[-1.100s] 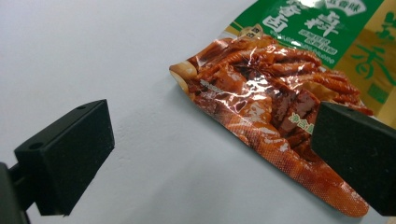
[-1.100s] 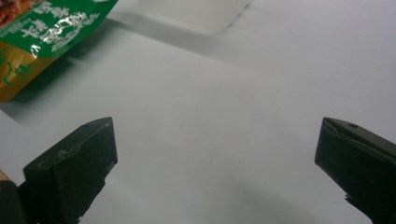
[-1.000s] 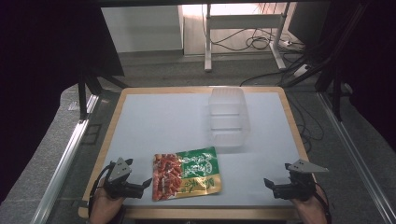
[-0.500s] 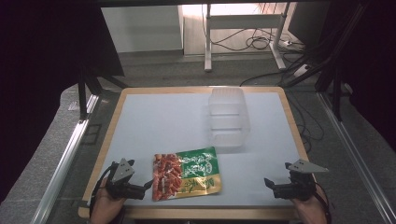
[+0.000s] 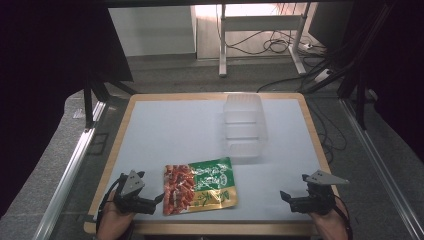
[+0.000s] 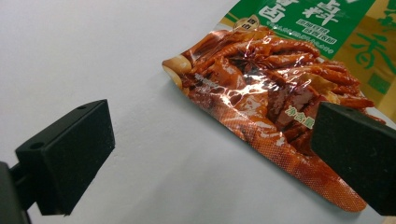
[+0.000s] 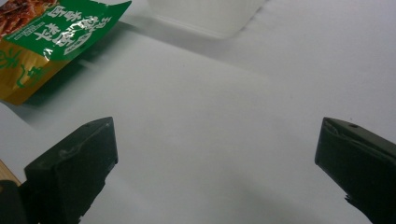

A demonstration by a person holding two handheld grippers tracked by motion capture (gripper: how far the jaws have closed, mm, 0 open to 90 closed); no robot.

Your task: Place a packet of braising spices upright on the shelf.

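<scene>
Flat on the white worktop [image 5: 165,130], near its front edge and left of centre, lies a sealed snack pouch [image 5: 199,185], red with a printed picture of braised meat on its left half, green and gold with lettering on its right. Just left of the pouch, low over the surface, sits the left gripper [image 5: 159,198], jaws spread wide and aimed at the red end. Seen from the left gripper view: the pouch [image 6: 275,93] lying slantwise, its crimped bottom seal running under the right-hand jaw, the other jaw out over bare surface; placed so, probably, that a short push forward brings the thin sealed edge between the jaws, easier to pinch than the puffed middle. Hard to tell whether that jaw touches the film or only hangs above it. Well apart, at the front right corner, rests the right gripper [image 5: 283,196], likewise wide open, holding nothing, pointed inward across the board. Ahead of it in the right gripper view: the green and gold corner of the pouch [image 7: 51,37], slightly lifted, casting a shadow, and beyond it the near wall of a clear plastic container [image 7: 205,16]. Standing open-topped behind the pouch toward the back, the container [image 5: 243,127] looks a likely place for the pouch to go.
</scene>
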